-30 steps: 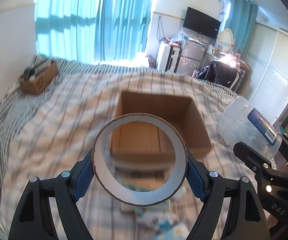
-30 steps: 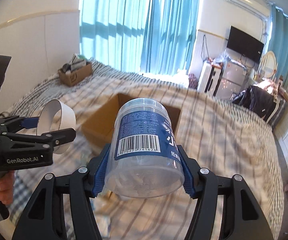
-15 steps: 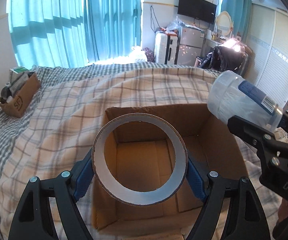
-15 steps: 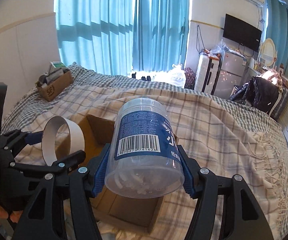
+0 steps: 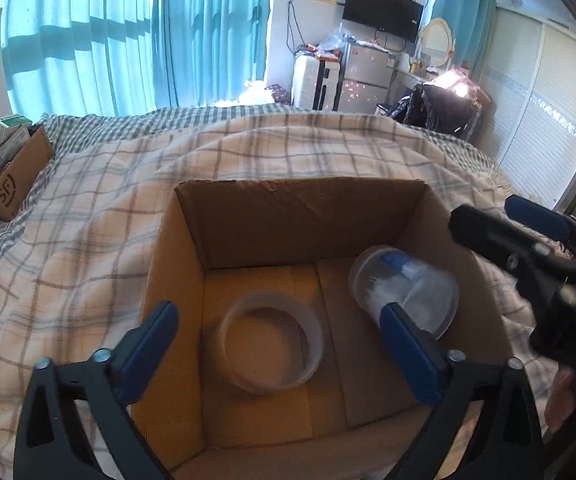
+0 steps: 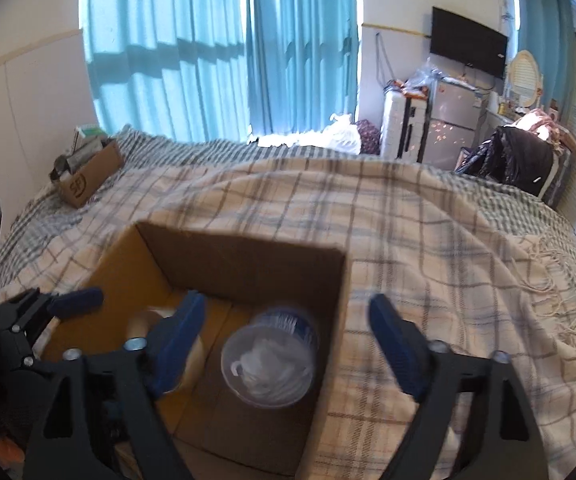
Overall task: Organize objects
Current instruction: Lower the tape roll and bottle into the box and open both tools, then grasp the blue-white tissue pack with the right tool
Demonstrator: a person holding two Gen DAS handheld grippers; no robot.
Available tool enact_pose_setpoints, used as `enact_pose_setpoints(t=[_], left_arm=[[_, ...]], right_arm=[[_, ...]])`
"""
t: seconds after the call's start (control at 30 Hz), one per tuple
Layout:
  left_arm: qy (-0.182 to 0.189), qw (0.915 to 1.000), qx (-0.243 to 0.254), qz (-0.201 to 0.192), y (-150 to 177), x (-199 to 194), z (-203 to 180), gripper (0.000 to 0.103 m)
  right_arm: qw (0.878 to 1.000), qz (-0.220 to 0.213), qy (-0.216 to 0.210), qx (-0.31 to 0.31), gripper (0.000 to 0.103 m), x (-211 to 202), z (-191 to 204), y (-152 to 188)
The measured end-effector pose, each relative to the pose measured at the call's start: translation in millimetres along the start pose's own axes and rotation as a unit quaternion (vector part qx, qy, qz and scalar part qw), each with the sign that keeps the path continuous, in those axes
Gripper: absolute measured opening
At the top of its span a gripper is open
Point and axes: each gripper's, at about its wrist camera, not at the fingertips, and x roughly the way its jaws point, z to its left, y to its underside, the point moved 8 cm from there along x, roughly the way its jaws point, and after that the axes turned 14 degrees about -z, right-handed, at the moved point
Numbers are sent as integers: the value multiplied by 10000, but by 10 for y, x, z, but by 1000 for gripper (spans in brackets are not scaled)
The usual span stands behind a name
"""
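Note:
An open cardboard box [image 5: 299, 216] sits on the plaid bedspread; it also shows in the right wrist view [image 6: 248, 264]. A tape roll [image 5: 272, 350] is inside the box, blurred, at its floor; in the right wrist view [image 6: 144, 322] it is mostly hidden behind a finger. A clear plastic jar with a blue label [image 5: 403, 296] is inside the box on the right, also blurred [image 6: 270, 360]. My left gripper [image 5: 278, 346] is open and empty above the box. My right gripper [image 6: 288, 340] is open and empty above the box's right side, and shows at the right of the left wrist view [image 5: 527, 248].
A smaller cardboard box with items [image 5: 12, 176] stands at the bed's far left [image 6: 88, 176]. Blue curtains, a suitcase and fridge [image 5: 351, 76] and a wardrobe [image 5: 543, 112] stand beyond the bed. The bed's fringed edge [image 6: 559, 280] lies to the right.
Both grippers have opened over the box. The tape roll left my left gripper and the jar left my right gripper; both are now down inside the box.

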Motion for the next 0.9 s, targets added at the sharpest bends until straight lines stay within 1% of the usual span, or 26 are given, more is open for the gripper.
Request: enact_pose_setpoints(t=[0.07,0.13,0.2,0.3,0.33,0.4,0.47,0.5,0.53,0.67,0.73,0.77,0.83,0.9], left_arm=[[-95,10000,13,-9,-31,-123,7,103],[-130,9999,19,-76,-91,-310,17,103],[-235,9995,14,-216,-184,-567,53,103],[-297,9987,-51,-401,-300,-964,100,103],[-322,9984,-63,-450,-329,-1080,121,103],[-336,9975,-65,-622,-397,-1391,132,103],[-357,9964,-9,-765,-437,-1622,109,103],[-396,9957,26,-833,-444,-1774,104,103],[-412,9955,21,-849,-436,-1848,112,103],[-346,9958,-117,-842,-286,-2159,124,103],[-443,9954,-218,-823,-130,-2250,167,103],[-510,9955,-250,-756,2,-2273,198,103],[-494,9964,-288,-619,221,-2280,225,103],[-569,9967,-391,-420,540,-2234,273,103]], right_arm=[[10000,-62,23,53,91,-133,-33,-93],[9999,-141,30,70,91,-353,-54,-202],[9998,-187,43,-33,91,-546,-39,-296],[9991,-345,147,-202,92,-940,-29,-478],[9987,-429,156,-219,93,-1118,-19,-558],[9982,-520,215,-228,99,-1355,-2,-661],[9971,-687,218,-243,103,-1639,34,-754],[9967,-739,204,-271,103,-1765,63,-791],[9963,-773,215,-323,103,-1906,97,-819],[9959,-785,139,-427,103,-2234,224,-762],[9963,-702,96,-477,103,-2328,294,-638],[9966,-658,84,-494,103,-2363,327,-545],[9972,-538,73,-523,103,-2390,368,-332],[9977,-412,57,-534,103,-2381,397,-79]])
